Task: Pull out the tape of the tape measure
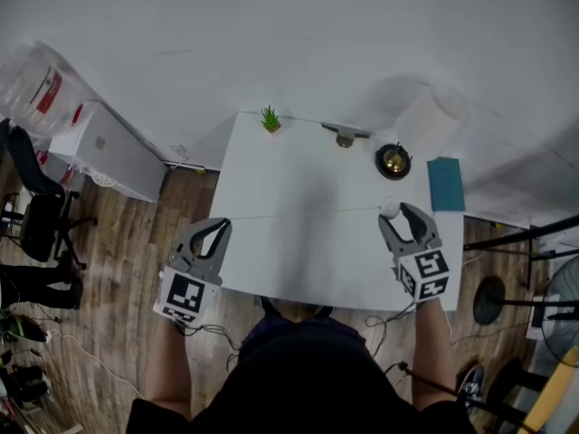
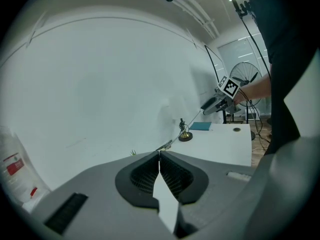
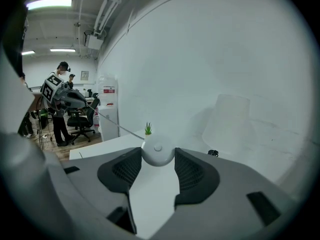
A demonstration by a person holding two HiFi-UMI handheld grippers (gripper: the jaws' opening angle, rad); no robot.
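Right gripper [image 3: 158, 154] grasps the tape measure [image 3: 158, 148]; left gripper [image 2: 159, 155] is clenched on its tape [image 3: 121, 126]. Probably light, springy, slippery: pinch the tip.

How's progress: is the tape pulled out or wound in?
Pulled out: tape runs from left hand-held gripper to right hand-held gripper.

Tape [image 3: 124, 127] across table [image 1: 298, 170], plant [image 1: 270, 118] behind

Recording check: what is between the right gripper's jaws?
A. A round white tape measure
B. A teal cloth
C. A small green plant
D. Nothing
A: the right gripper view shows the round white tape measure clamped in the right gripper, its tape running off to the left gripper.
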